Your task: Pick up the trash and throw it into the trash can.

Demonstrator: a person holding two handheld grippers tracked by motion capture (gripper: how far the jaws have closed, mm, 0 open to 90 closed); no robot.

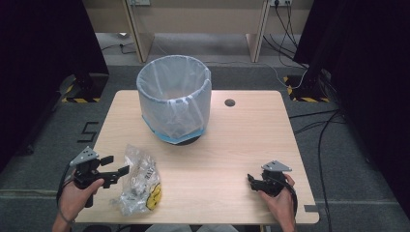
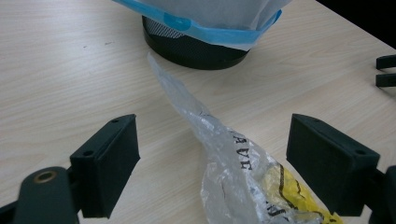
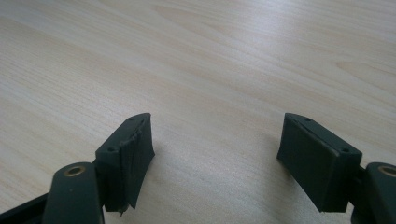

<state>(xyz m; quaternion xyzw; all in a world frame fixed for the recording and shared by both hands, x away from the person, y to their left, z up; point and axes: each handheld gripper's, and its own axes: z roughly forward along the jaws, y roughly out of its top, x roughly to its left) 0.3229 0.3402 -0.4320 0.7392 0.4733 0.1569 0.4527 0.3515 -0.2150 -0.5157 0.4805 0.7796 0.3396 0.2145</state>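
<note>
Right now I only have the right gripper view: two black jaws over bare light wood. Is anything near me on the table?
Observer: Nothing close. The right gripper sits near the table's right front, jaws apart, over bare wood.
Operator: Where's the work then?
Observer: On the left front: a crumpled clear plastic bag with yellow and black print lies flat on the light wooden table.
Operator: Left gripper on it?
Observer: Not gripping. The left gripper is open, its jaws standing either side of the bag.
Operator: Any bin?
Observer: Yes, a black mesh wastebasket lined with a white bag edged in blue stands upright at the table's centre rear, beyond the crumpled bag.
</note>
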